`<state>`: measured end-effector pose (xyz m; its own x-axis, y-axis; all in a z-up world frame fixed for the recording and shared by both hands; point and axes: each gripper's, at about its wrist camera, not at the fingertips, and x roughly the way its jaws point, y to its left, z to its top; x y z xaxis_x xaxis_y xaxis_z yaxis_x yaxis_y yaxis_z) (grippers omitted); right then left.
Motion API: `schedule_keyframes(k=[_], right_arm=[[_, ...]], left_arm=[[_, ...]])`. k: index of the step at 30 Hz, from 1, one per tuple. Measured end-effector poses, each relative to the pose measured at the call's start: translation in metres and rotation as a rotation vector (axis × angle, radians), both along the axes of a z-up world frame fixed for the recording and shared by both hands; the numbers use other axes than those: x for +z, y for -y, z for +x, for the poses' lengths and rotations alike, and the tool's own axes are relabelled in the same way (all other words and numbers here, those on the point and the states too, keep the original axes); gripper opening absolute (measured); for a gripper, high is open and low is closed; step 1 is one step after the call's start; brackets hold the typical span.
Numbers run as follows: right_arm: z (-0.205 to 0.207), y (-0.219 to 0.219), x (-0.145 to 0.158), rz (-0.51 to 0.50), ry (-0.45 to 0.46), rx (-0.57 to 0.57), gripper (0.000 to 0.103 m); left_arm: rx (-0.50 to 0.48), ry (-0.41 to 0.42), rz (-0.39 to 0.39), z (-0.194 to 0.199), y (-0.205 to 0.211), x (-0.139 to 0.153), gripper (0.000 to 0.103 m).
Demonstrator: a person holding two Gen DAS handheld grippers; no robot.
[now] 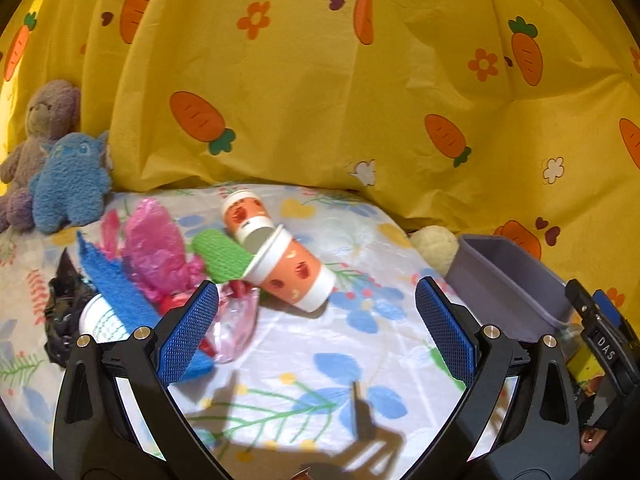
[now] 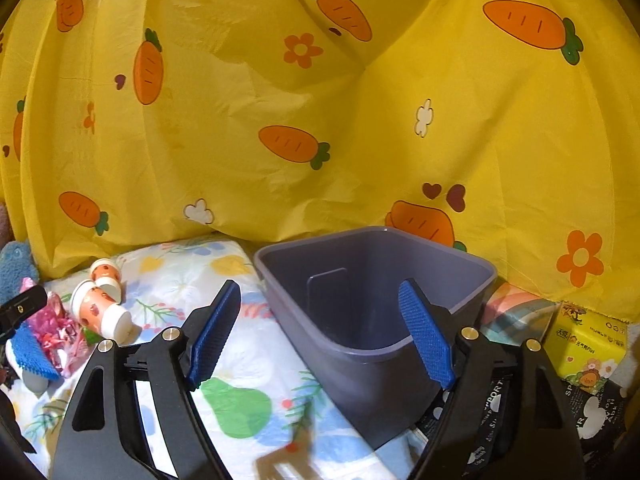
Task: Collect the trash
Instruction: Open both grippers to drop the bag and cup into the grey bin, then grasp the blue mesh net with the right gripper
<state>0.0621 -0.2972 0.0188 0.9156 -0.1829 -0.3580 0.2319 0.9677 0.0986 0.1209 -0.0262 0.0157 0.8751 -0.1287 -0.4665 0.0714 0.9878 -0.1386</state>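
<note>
While on side, 2 cups [image 1: 290, 270] point open rims toward plush toys [image 1: 68, 184].

"DAS" stands on the right tongs [image 1: 604, 348]; "Plus" on the yellow tissue pack [image 2: 586, 354].

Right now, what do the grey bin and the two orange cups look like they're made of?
Grey bin: likely moulded plastic, matte, with smooth seamless walls and a rounded rim.
Orange cups: probably paper, with printed sides, white rolled rims and a dull finish.
</note>
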Motion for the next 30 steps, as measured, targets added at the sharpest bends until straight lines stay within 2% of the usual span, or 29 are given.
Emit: schedule_keyframes(k=[4,10,20,25,30], right_arm=[[-0.002,-0.034,0.002,0.012,0.0,0.097,0.08],[-0.005,-0.09,0.0,0.007,-0.012,0.247,0.08],[-0.002,-0.174,-0.019,-0.012,-0.105,0.487,0.08],[0.01,-0.214,-0.027,-0.028,-0.173,0.599,0.079],[0.026,-0.255,-0.037,-0.078,-0.237,0.673,0.069]], left_arm=[[0.076,-0.007,0.028,-0.021,-0.035,-0.008,0.097],[0.185,-0.029,0.022,-0.047,-0.087,-0.015,0.097],[0.416,-0.039,0.024,-0.076,-0.161,-0.019,0.097],[0.457,-0.035,-0.002,-0.085,-0.179,-0.018,0.097],[0.454,-0.04,-0.009,-0.086,-0.182,-0.02,0.097]])
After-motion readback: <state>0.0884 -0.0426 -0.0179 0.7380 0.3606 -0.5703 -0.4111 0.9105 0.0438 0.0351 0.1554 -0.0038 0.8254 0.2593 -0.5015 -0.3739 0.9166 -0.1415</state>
